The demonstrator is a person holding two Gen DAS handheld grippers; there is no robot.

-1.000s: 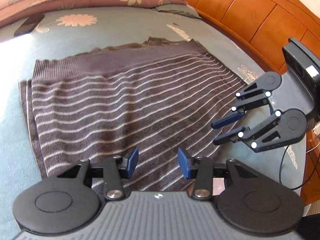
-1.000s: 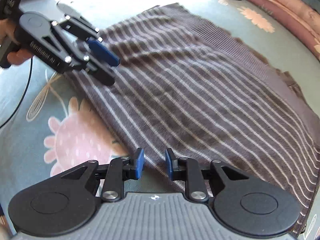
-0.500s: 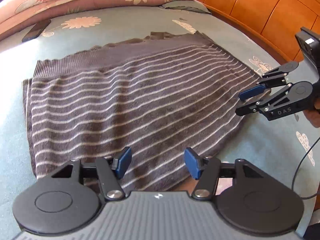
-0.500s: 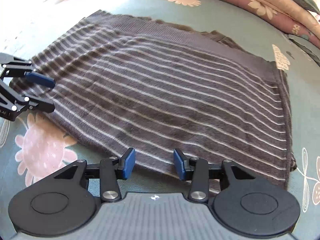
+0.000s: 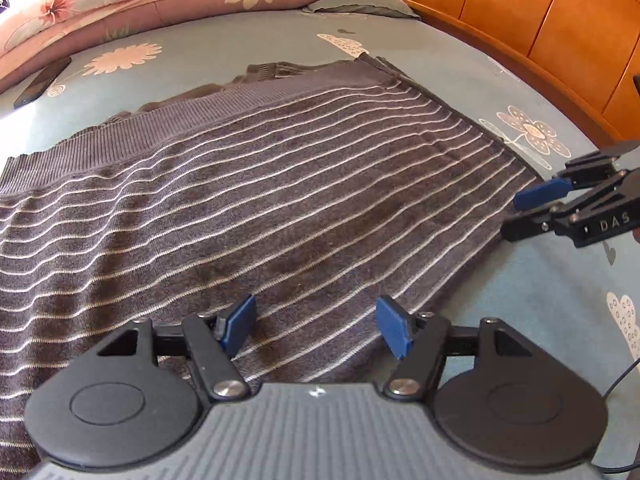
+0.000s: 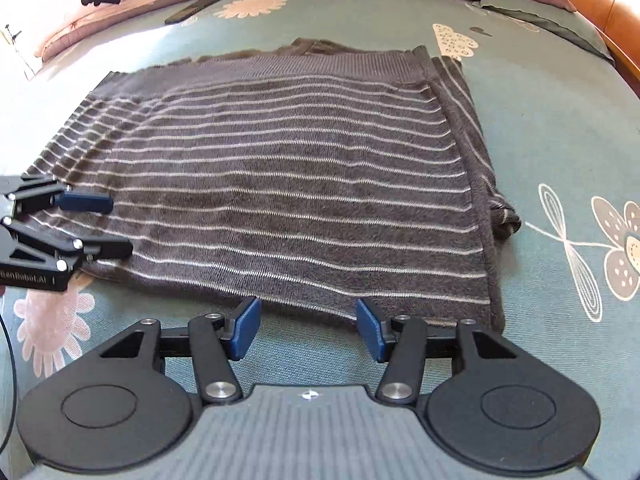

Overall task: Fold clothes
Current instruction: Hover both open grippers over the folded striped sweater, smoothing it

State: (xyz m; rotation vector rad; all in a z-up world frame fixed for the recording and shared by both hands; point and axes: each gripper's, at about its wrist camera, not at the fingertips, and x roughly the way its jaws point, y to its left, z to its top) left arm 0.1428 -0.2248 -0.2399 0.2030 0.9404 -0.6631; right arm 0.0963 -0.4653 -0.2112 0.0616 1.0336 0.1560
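Both claws opened wider vs 0.5 s ago, holding nothing. Left claw (image 5: pixel 316 330) over sweater (image 5: pixel 256 208) near edge, right claw (image 6: pixel 307 330) just off it; bed (image 6: pixel 560 128) free around.

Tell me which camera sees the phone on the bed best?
The left wrist view: the dark phone lies large and flat beside a printed flower. The right wrist view shows the same phone smaller and farther away.

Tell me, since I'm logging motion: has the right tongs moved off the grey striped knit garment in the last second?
Yes. The right tongs, earlier over the grey striped knit garment, now sits at its right edge, nearer the bed's side.
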